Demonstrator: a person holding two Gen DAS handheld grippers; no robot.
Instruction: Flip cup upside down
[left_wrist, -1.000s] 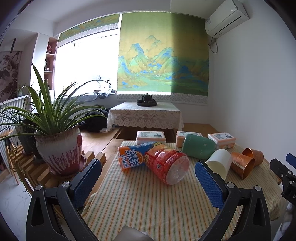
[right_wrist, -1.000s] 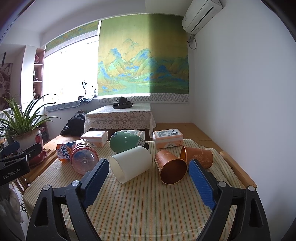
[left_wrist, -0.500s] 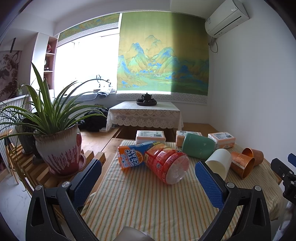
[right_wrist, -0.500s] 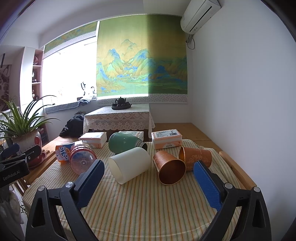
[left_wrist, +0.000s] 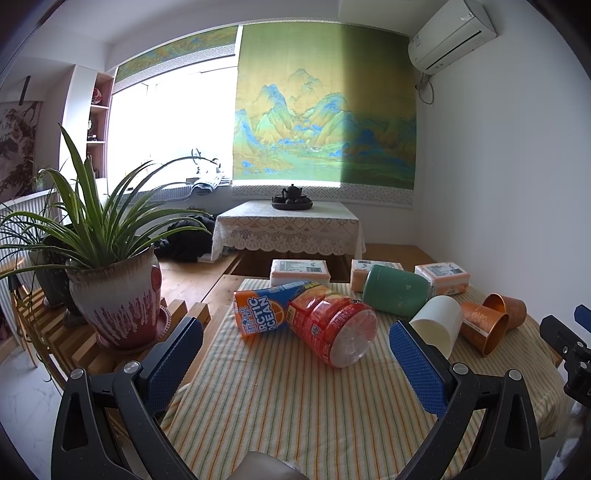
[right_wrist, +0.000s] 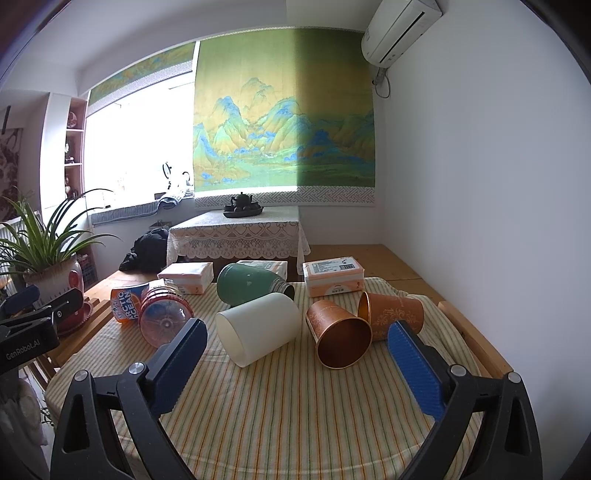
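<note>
Several cups lie on their sides on the striped tablecloth: a white cup, a green cup behind it, and two copper cups to the right. They also show in the left wrist view, the white cup and the green cup among them. My right gripper is open and empty, just short of the white and near copper cups. My left gripper is open and empty, in front of the orange bottle.
An orange Arctic Ocean bottle lies on its side at the table's left. Three tissue packs sit along the far edge. A potted plant stands on a wooden rack left of the table. A white wall is close on the right.
My right gripper has moved slightly forward and up over the table. The left gripper has barely moved. No cup has moved.
</note>
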